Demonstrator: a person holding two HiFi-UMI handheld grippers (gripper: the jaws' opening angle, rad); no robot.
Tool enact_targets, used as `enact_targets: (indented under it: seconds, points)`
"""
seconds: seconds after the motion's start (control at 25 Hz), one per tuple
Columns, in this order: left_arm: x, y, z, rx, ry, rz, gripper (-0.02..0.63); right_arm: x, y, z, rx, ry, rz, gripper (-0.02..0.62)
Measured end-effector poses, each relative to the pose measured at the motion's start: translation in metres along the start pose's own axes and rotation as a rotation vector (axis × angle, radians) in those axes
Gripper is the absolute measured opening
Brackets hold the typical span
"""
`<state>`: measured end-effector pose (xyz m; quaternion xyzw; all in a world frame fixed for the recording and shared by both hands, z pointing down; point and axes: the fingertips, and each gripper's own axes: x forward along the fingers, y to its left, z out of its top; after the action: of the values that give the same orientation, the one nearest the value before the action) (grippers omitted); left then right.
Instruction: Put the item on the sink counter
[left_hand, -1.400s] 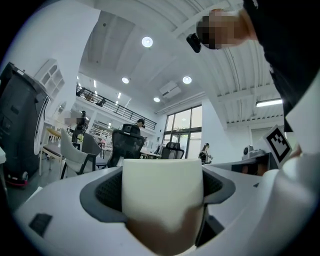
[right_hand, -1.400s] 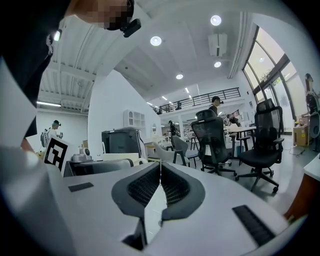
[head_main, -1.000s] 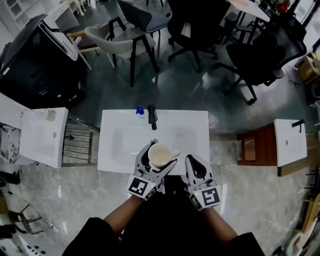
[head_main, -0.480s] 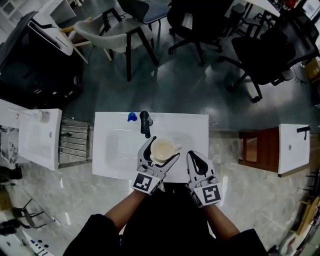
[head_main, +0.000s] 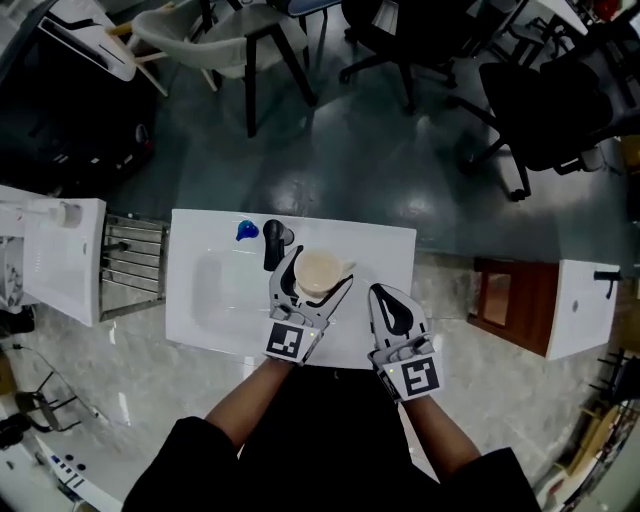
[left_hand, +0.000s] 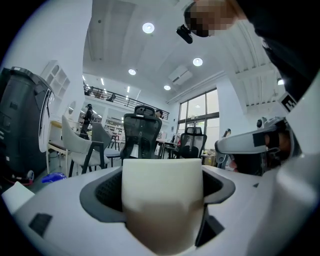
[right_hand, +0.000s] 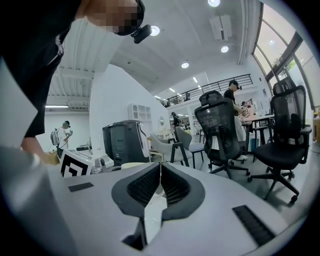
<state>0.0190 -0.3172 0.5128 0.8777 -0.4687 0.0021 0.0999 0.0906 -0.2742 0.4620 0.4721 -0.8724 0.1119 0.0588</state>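
A cream mug (head_main: 318, 272) with a small handle is held upright in my left gripper (head_main: 309, 279), above the white sink counter (head_main: 390, 255) and right of the black tap (head_main: 272, 243). In the left gripper view the mug (left_hand: 162, 200) fills the space between both jaws, which are shut on it. My right gripper (head_main: 393, 308) hovers over the counter's front right part, a little right of the mug. Its jaws are closed together with nothing between them (right_hand: 160, 186).
A small blue object (head_main: 246, 231) lies by the tap at the counter's back left. Other white sinks (head_main: 60, 255) stand left and right (head_main: 585, 305), with a metal rack (head_main: 130, 265) between. Chairs (head_main: 545, 105) stand on the dark floor beyond.
Both grippers have moved forward over the counter. The mug, held by the left gripper throughout, now sits nearer the tap. The right gripper stays shut.
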Motion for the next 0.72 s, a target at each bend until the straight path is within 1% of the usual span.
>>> enact_targets:
  seconds: [0.08,0.4,0.56,0.72]
  points:
    - [0.008,0.002,-0.008,0.006,0.009,0.010,0.445,0.007,-0.010,0.000,-0.018,-0.017,0.005,0.032]
    - [0.037,0.017,-0.048,0.030,0.048,0.055,0.445,0.029,-0.039,-0.003,-0.044,-0.016,0.017,0.032]
    - [0.051,0.025,-0.069,0.031,0.063,0.079,0.445,0.029,-0.050,-0.014,-0.036,0.003,0.005,0.032]
    - [0.067,0.033,-0.092,0.078,0.090,0.069,0.445,0.036,-0.056,-0.029,-0.009,0.031,-0.006,0.032]
